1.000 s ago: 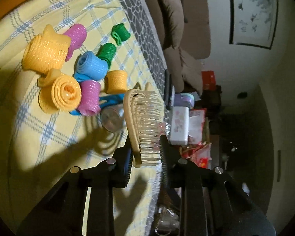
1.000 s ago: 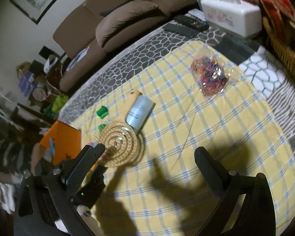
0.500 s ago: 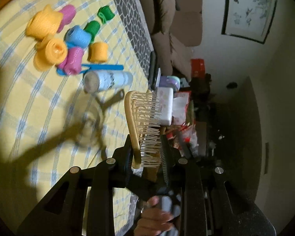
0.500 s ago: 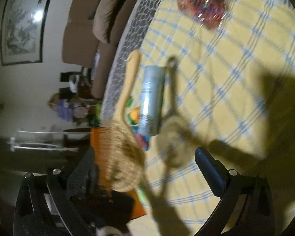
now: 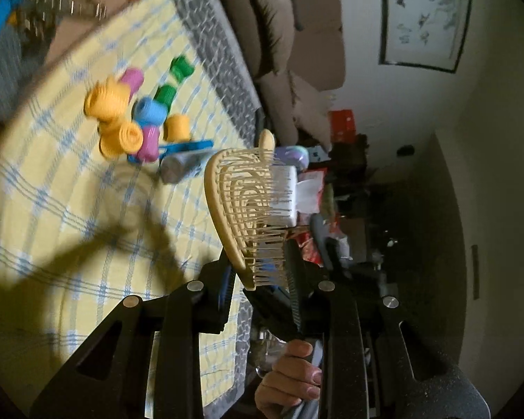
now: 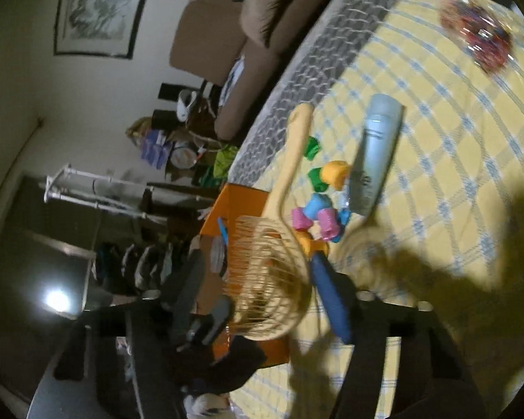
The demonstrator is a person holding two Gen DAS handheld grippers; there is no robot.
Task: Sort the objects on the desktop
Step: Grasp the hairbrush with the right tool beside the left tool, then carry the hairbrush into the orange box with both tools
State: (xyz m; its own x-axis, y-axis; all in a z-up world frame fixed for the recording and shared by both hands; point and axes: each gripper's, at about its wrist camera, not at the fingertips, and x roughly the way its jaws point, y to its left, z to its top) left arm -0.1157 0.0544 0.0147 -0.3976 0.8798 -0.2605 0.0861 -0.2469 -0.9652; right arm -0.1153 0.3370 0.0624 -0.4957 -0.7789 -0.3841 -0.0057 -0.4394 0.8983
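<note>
A beige vented hairbrush point(image 5: 241, 209) is held up off the yellow checked cloth point(image 5: 70, 209), with my left gripper point(image 5: 262, 276) shut on the lower end of its head. In the right wrist view the brush point(image 6: 288, 174) points its handle away, and its round head sits between the fingers of my right gripper point(image 6: 258, 272). Those jaws are closing around the head. The blue-padded finger point(image 6: 328, 300) is beside the rim and the other finger stands clear of the bristles. A hand point(image 5: 290, 380) shows below the brush.
On the cloth lie several coloured hair rollers point(image 5: 136, 122), a blue clip point(image 5: 188, 146), a pale bottle point(image 6: 377, 160) and a bag of hair ties point(image 6: 478, 42). An orange box point(image 6: 241, 202) sits past the table edge. A white tissue box point(image 5: 284, 195) and a brown sofa point(image 5: 279, 35) lie beyond.
The left gripper has lifted the brush up and away from the rollers. The right gripper has swung round to the brush and its jaws have narrowed around the head.
</note>
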